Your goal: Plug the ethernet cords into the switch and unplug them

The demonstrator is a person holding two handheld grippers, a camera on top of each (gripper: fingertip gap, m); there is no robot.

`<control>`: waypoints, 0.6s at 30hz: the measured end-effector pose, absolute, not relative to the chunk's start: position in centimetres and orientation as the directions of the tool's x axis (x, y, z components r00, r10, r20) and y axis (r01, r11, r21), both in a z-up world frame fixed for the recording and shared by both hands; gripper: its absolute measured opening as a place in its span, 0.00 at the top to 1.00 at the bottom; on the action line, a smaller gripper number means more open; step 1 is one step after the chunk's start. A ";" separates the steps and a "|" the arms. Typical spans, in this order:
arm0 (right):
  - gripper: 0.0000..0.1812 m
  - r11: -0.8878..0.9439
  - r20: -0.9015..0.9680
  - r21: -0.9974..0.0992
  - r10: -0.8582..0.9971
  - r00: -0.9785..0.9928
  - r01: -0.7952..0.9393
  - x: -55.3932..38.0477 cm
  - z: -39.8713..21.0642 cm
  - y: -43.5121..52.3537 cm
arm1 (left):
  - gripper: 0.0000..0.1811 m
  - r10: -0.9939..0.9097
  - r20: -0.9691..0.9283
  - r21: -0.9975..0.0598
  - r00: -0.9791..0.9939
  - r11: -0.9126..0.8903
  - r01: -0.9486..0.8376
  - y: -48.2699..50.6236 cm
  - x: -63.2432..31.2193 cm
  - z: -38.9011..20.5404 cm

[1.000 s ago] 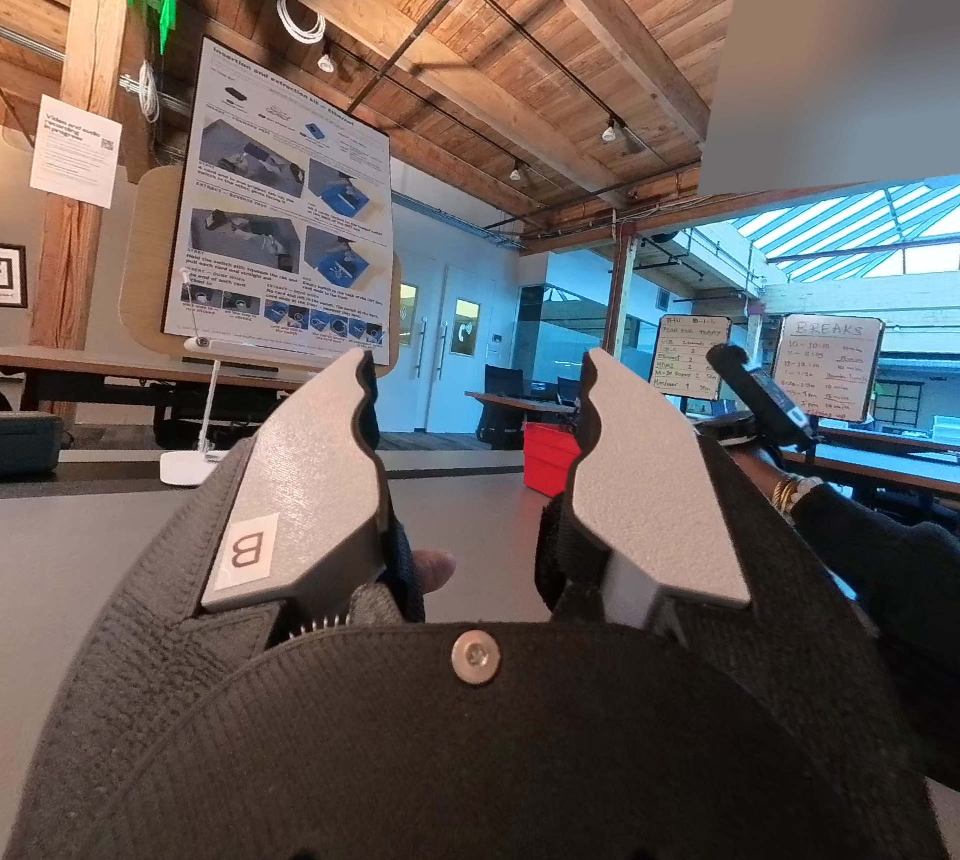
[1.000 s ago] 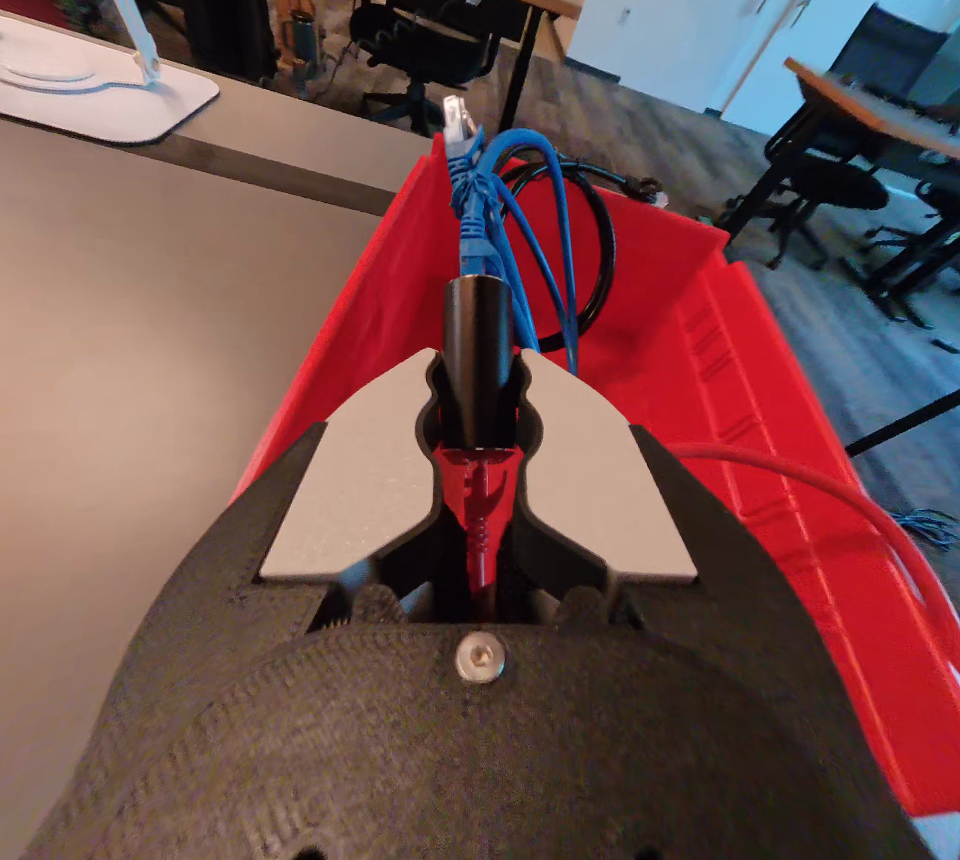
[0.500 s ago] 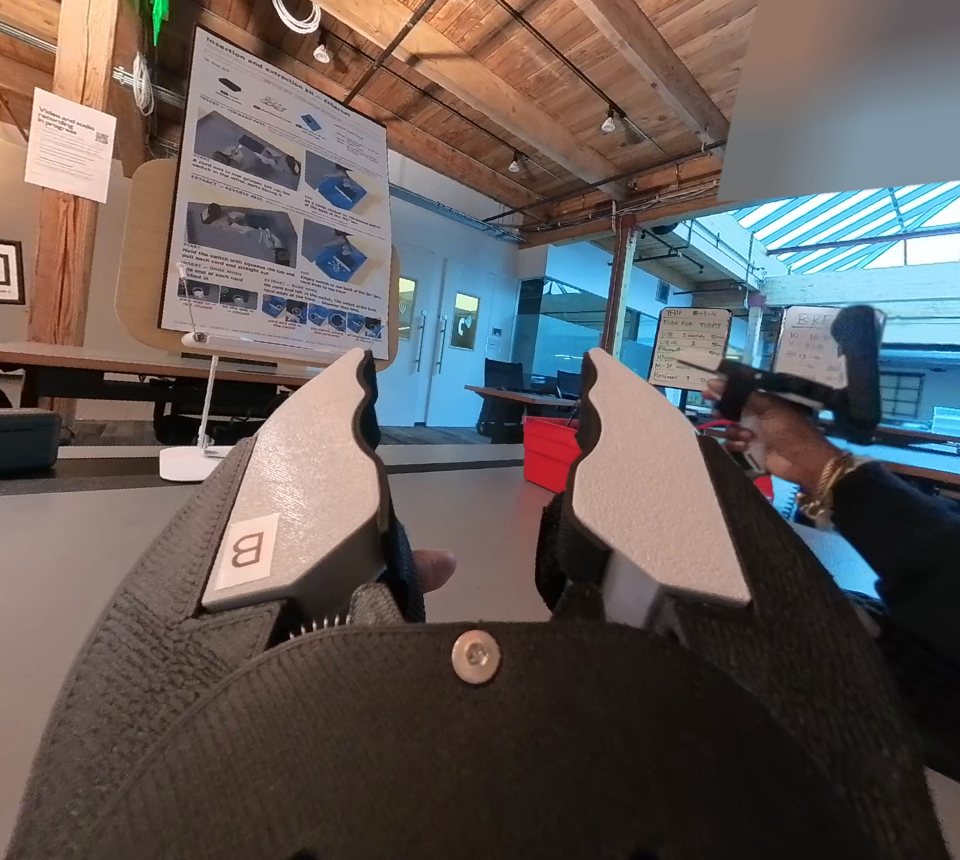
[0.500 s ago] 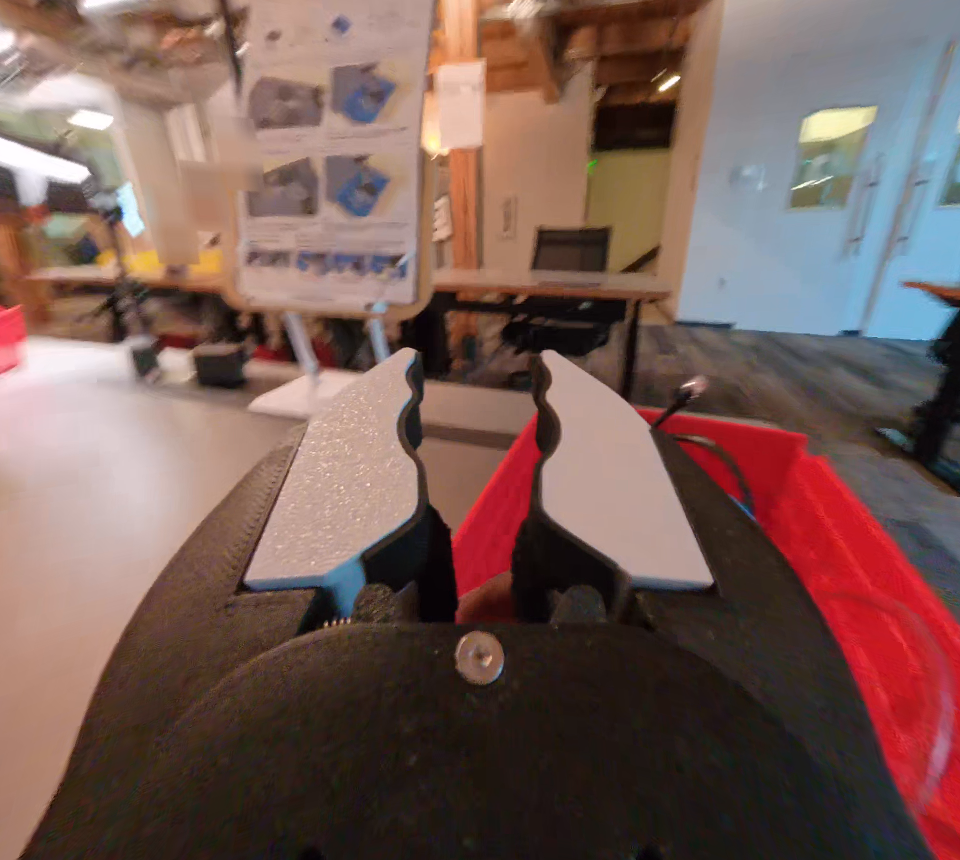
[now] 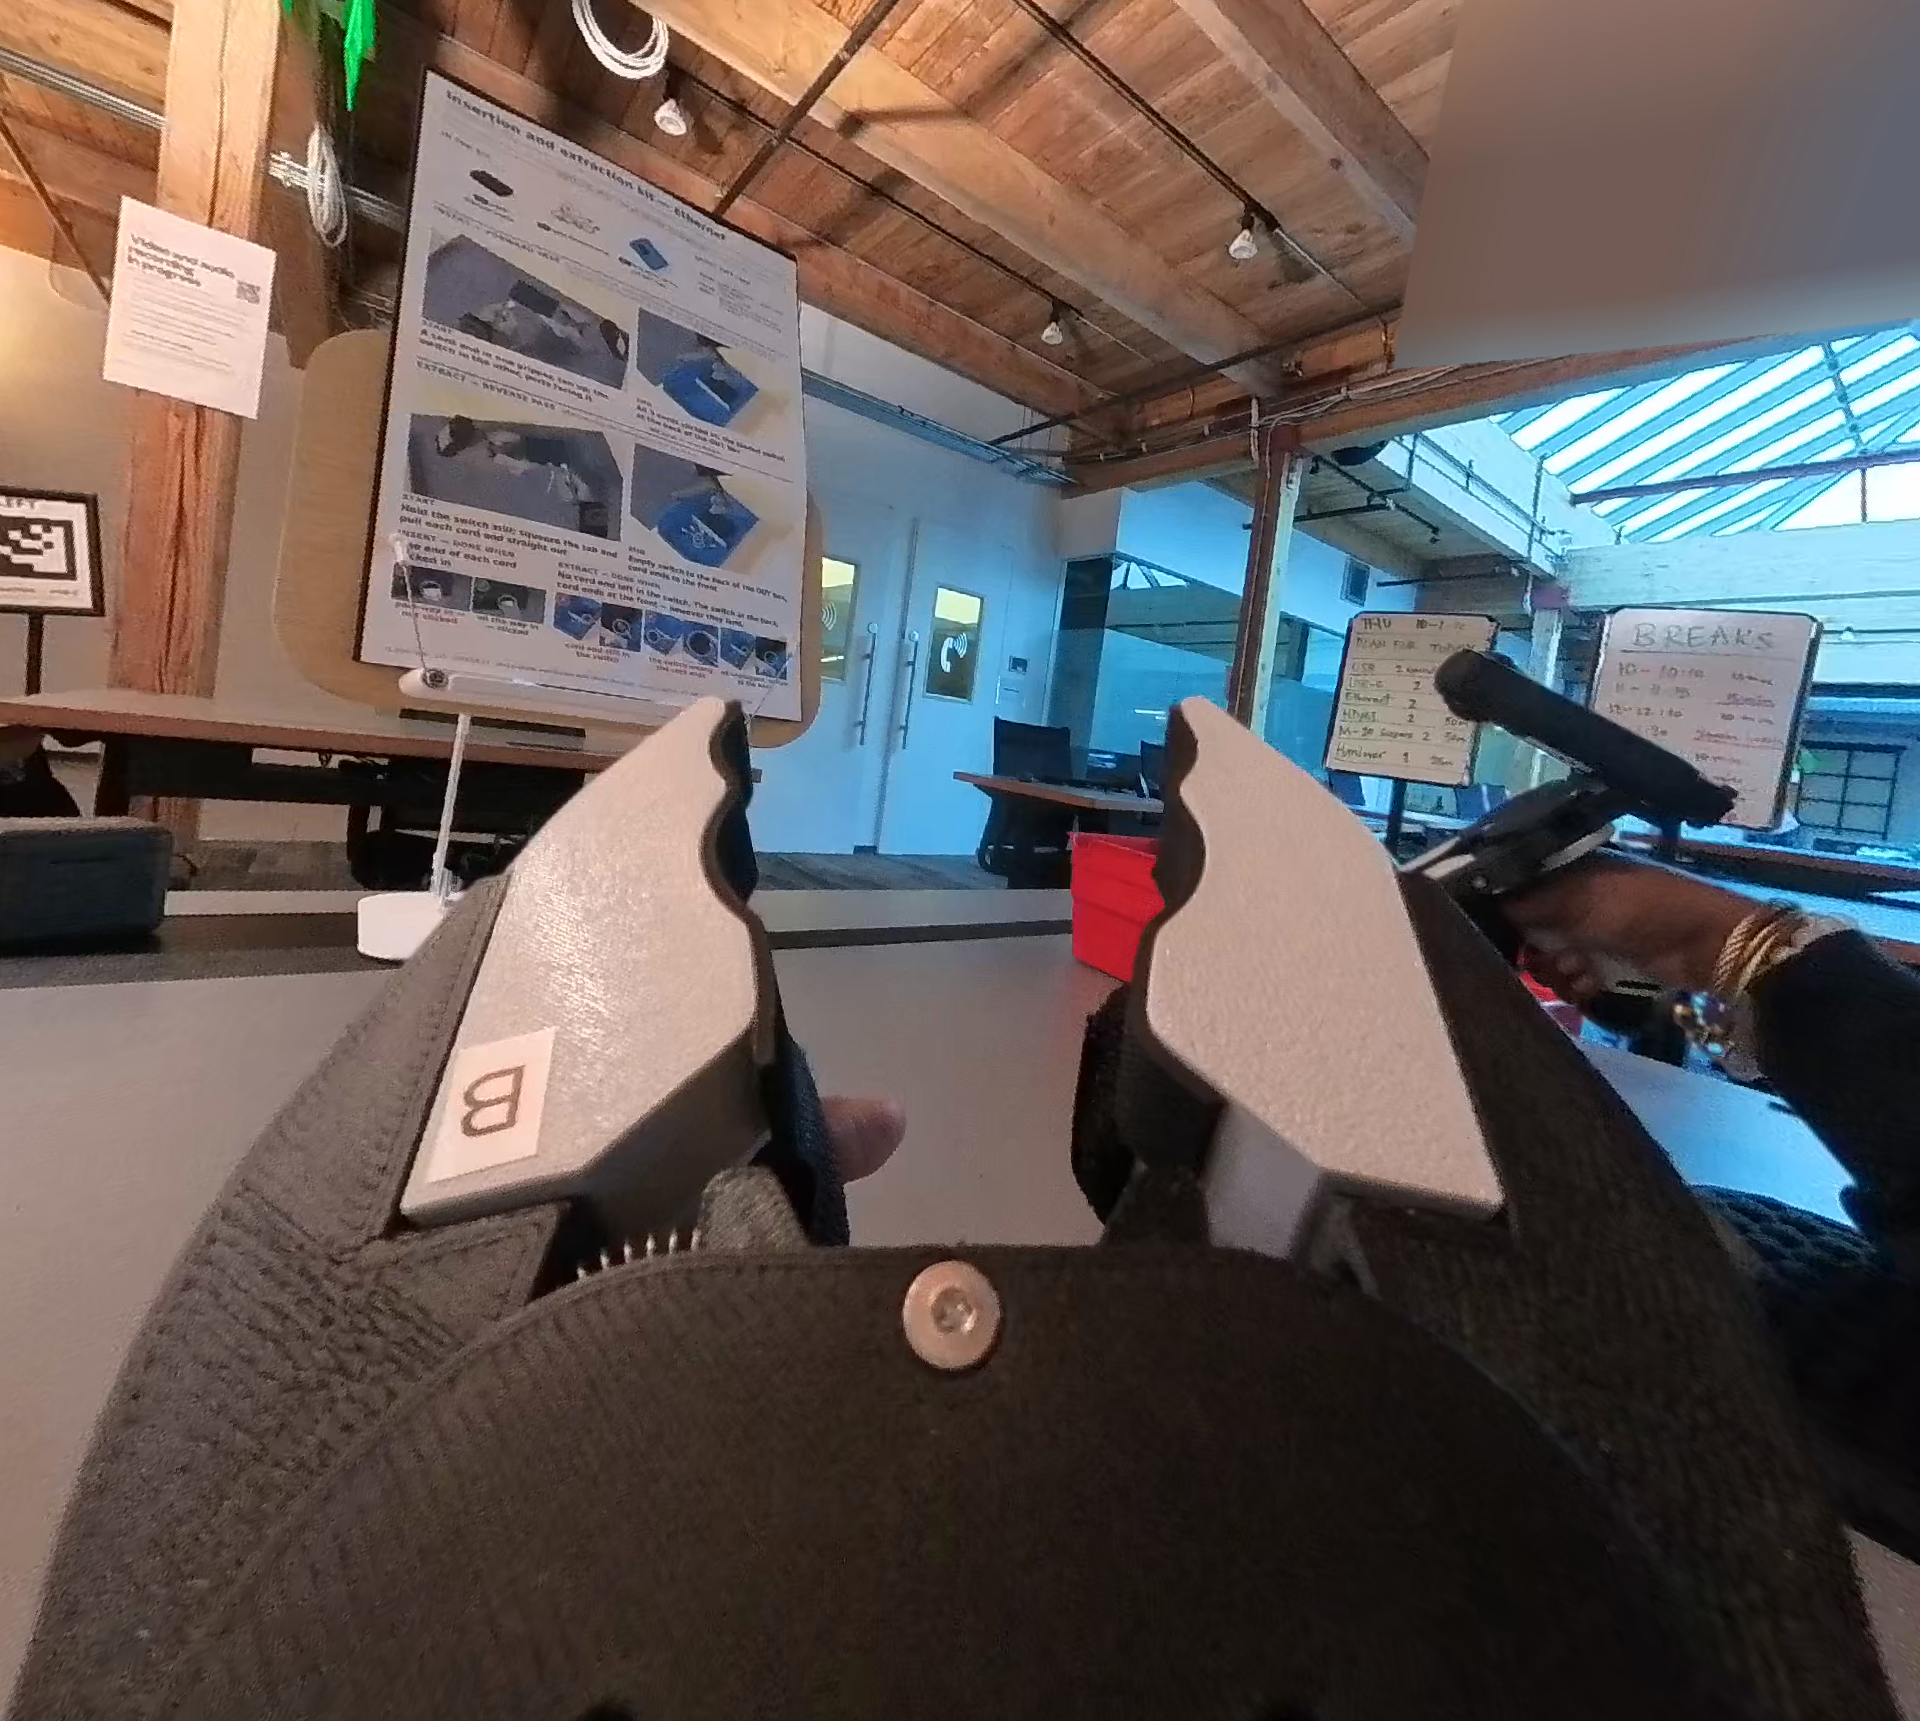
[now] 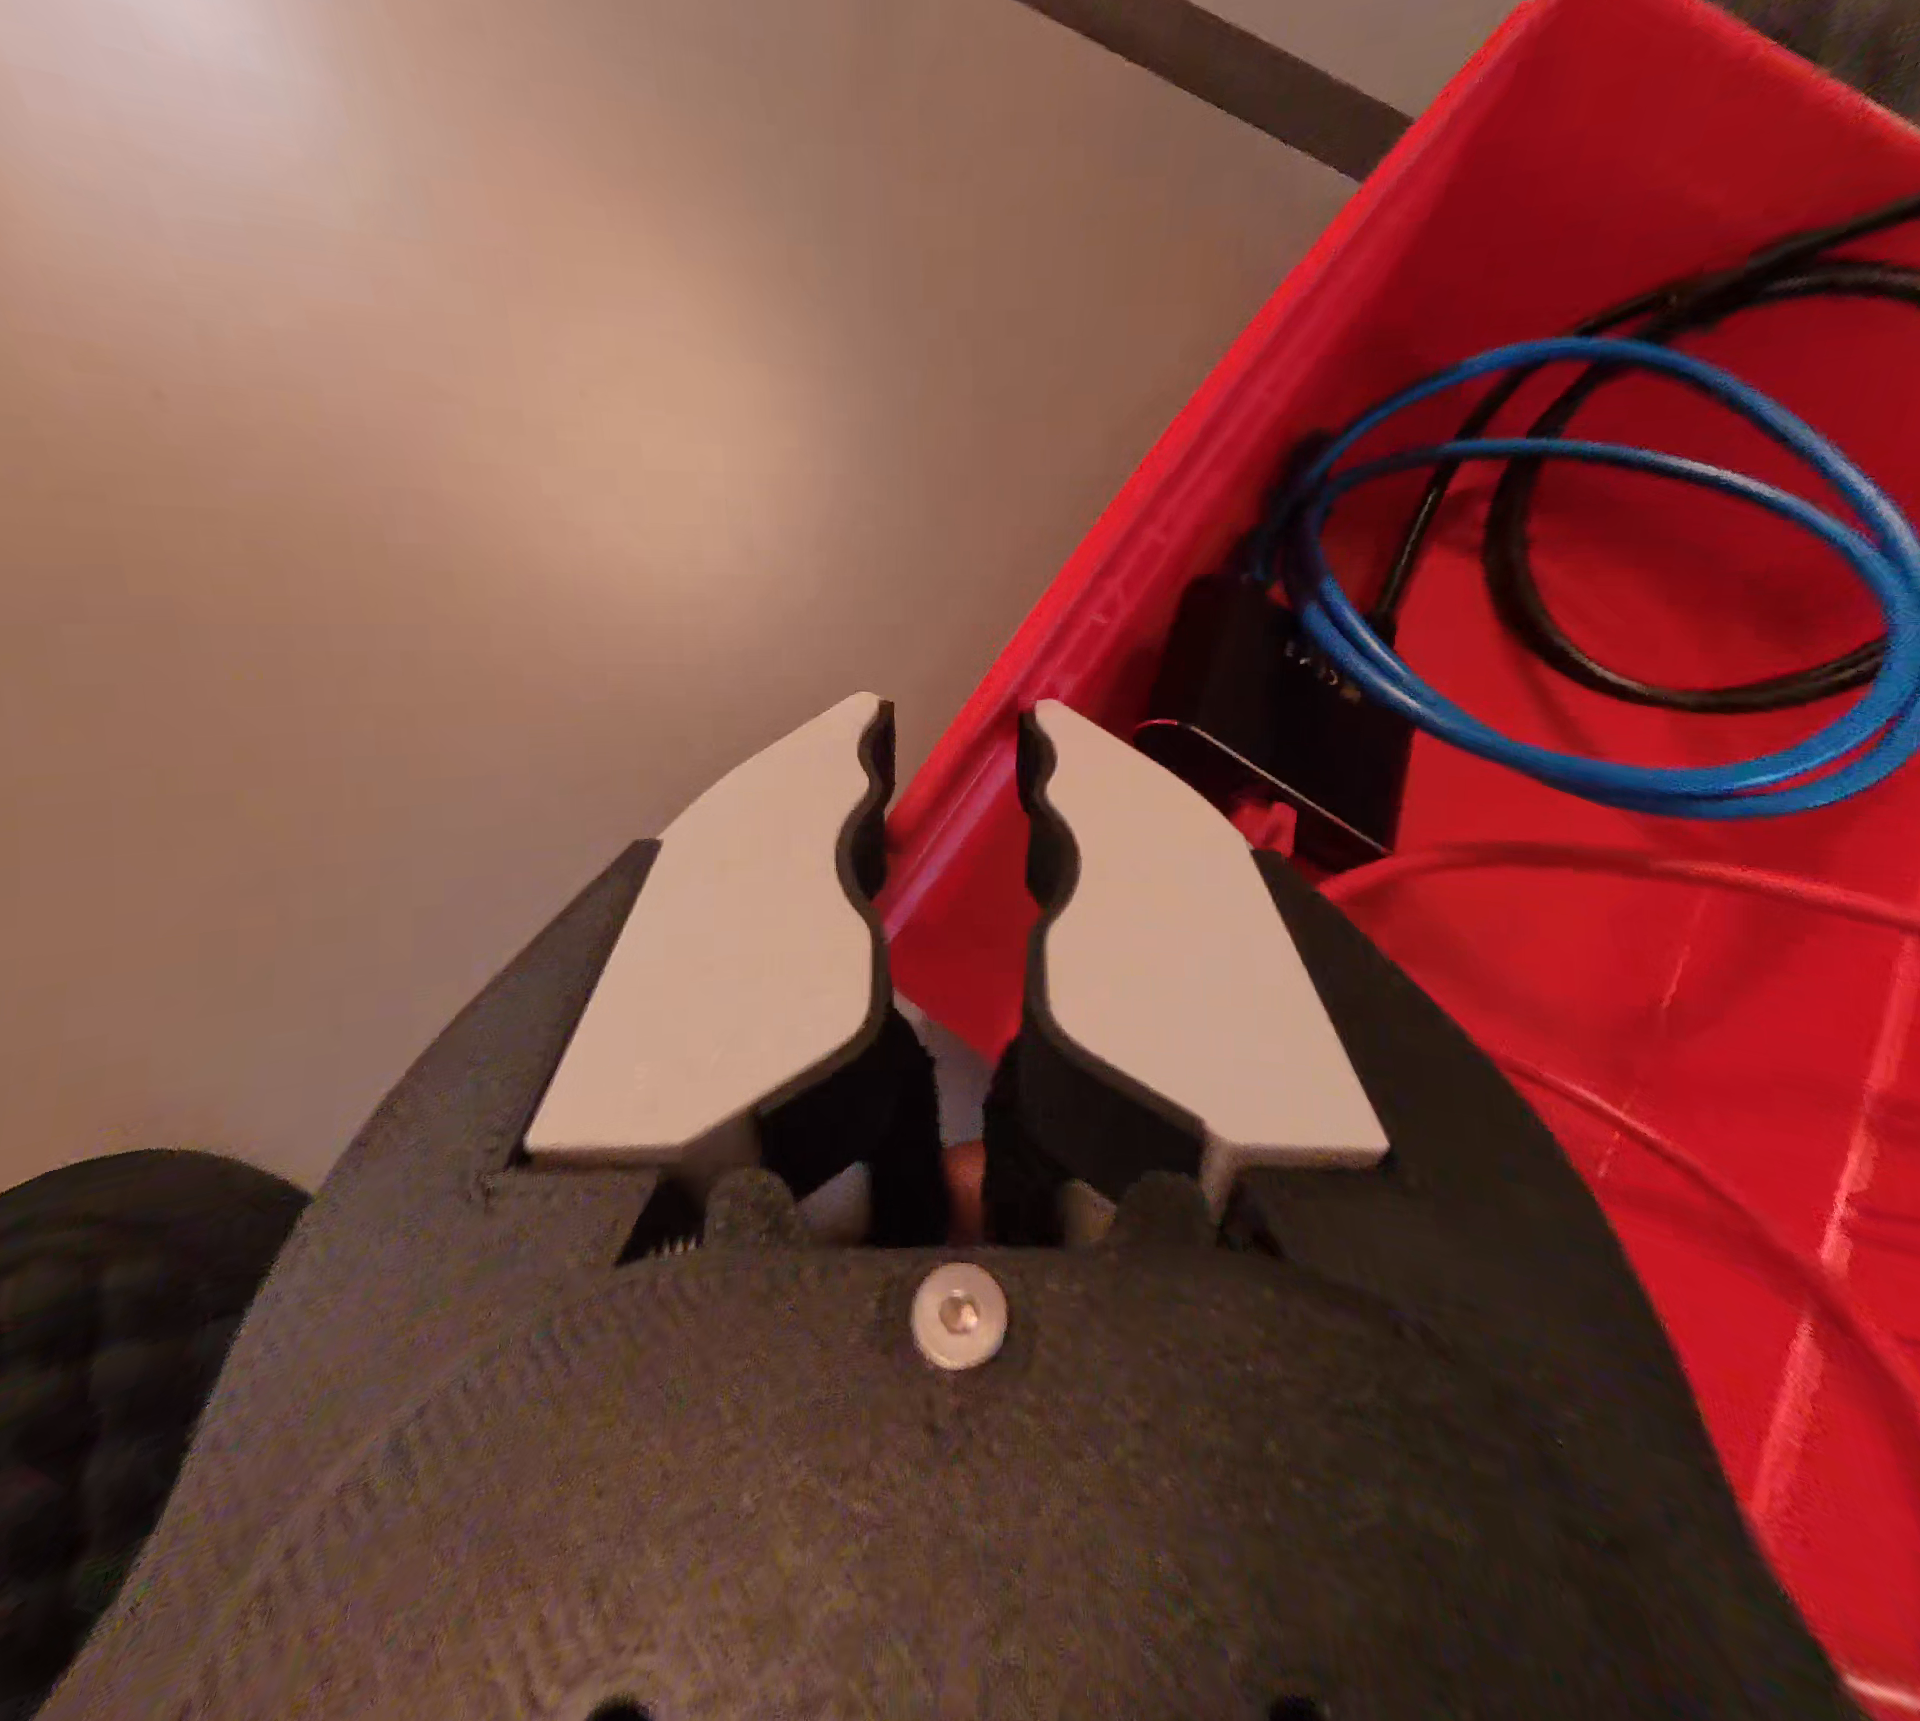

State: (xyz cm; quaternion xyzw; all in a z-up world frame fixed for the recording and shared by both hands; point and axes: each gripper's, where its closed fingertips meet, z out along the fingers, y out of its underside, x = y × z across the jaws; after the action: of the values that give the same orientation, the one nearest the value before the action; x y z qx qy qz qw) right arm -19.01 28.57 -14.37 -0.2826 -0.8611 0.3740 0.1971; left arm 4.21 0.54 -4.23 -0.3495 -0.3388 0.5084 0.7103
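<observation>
Red bin (image 6: 1226, 466) at the table (image 6: 416, 321) edge holds black switch (image 6: 1288, 715) and looped blue ethernet cord (image 6: 1621, 778).
Empty right gripper (image 6: 956, 736) hovers narrowly parted; left gripper (image 5: 951, 726) gapes wide. The cord looks light and floppy, best pinched at its stiff plug.

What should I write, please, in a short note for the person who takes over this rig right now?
Left tool: open, empty, raised above the grey table.
Right tool: open, empty, over the near wall of the red bin.
In the bin: black switch against the wall, coiled blue cord, black cord, red cord.
Done: whether any cord is plugged in cannot be told.
Left: judge it from the bin; probably take the switch and cords out again.
</observation>
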 end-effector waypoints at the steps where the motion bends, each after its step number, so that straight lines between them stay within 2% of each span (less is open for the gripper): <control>1: 0.88 0.584 0.162 -0.745 0.627 -0.762 0.322 -19.1 -14.4 28.3 | 0.58 0.960 0.123 -0.842 0.253 0.236 -0.485 0.6 4.2 -4.2; 4: 0.88 0.664 0.276 -0.705 0.581 -0.766 0.249 -19.0 -14.5 26.7 | 0.58 0.963 0.109 -0.847 0.247 0.220 -0.484 0.7 4.1 -4.3; 18: 0.87 0.722 0.346 -0.686 0.424 -0.837 0.082 -11.6 -14.5 16.4 | 0.59 0.968 0.090 -0.859 0.234 0.194 -0.473 0.8 3.7 -4.5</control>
State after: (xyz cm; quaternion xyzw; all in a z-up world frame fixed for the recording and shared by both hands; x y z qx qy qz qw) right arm -11.62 16.45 -14.48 -0.1415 -0.8942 0.3446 0.2482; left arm 3.69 0.84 -4.48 -0.3660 -0.3381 0.5185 0.6949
